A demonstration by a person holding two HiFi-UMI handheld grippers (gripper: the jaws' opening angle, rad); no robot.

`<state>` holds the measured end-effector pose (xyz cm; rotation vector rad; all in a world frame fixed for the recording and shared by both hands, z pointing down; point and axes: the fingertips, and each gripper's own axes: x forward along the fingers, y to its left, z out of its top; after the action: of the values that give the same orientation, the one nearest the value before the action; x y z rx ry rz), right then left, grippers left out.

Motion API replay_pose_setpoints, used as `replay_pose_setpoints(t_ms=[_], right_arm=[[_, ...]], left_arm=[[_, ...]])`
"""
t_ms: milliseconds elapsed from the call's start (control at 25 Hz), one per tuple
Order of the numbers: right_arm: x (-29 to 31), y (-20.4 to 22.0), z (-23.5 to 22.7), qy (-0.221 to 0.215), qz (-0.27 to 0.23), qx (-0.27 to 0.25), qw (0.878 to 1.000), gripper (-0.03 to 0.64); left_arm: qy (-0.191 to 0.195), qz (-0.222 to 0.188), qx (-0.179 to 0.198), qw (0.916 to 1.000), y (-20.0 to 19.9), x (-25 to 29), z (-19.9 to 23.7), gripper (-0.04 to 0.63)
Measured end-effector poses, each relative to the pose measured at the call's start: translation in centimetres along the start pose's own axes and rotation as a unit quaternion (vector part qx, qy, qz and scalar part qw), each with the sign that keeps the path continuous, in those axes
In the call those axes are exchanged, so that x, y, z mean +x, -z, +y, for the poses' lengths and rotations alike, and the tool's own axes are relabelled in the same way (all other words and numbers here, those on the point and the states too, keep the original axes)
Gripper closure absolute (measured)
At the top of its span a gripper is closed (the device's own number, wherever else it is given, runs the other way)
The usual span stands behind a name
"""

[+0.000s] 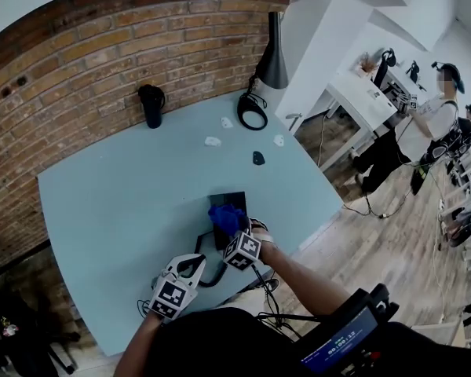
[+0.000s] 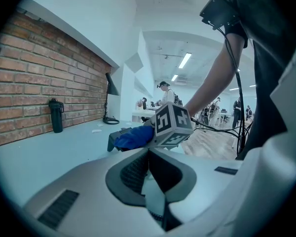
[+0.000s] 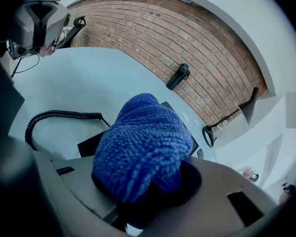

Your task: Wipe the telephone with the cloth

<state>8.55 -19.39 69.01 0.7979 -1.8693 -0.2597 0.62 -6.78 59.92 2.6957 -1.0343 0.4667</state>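
You are working in a bright open room, with a red brick wall [image 1: 78,61] running behind and a wood-plank floor [image 1: 377,234] lying to your right, where another person [image 1: 436,124] is standing well apart. The broad pale blue desk [image 1: 110,203] is taking up most of the space in front of you. A black bottle [image 1: 151,104] and a black lamp [image 1: 271,53] are sitting far back by the wall, out of the way. The flat black telephone [image 1: 229,198] is lying near the desk's front edge, its long axis pointing away from you toward the wall. Its coiled black cord [image 3: 54,116] is trailing off to your left. The bunched blue microfibre cloth [image 3: 138,147] is sitting over the telephone's near end and appears to be resting on it. Your right gripper [image 1: 239,242] is the nearer one, its fingers clenching that cloth, with the telephone directly ahead of and below them. A stroke would therefore be running forward along its length. Your left gripper [image 2: 149,151] is hanging to the left and closer to you, its fingers meeting at the tips and grasping nothing.
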Motion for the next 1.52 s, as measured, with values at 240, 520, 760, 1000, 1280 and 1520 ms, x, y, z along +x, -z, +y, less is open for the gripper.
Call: replay_pose_setpoints(t_ms=[240,520,760,1000,1280,1520], right_arm=[[-0.3,0.3,0.7,-0.002,0.001,0.002,1.0,0.459],[-0.5,0.9,1.5,0.0,0.004,0.011,1.0,0.459],[-0.8,1.3,2.3,-0.008,0.003,0.017,1.0,0.459],[-1.1,1.4,2.7,-0.007,0.003,0.013,1.0,0.459],[-1.2,1.9,3.4,-0.009,0.007,0.011,1.0,0.459],[-1.5,2.0,4.1,-0.016,0.006,0.015,1.0,0.459]], left_arm=[[0.003,0.003,0.002,1.0,0.1,0.0,-0.3,0.572],[0.006,0.007,0.004,0.9999,0.4,0.2,-0.4,0.572],[0.007,0.01,0.004,0.9999,0.4,0.2,-0.6,0.572],[0.008,0.01,0.003,0.9999,0.5,0.3,-0.5,0.572],[0.008,0.011,0.006,0.9999,0.5,0.3,-0.7,0.572],[0.007,0.011,0.006,0.9999,0.5,0.2,-0.7,0.572]])
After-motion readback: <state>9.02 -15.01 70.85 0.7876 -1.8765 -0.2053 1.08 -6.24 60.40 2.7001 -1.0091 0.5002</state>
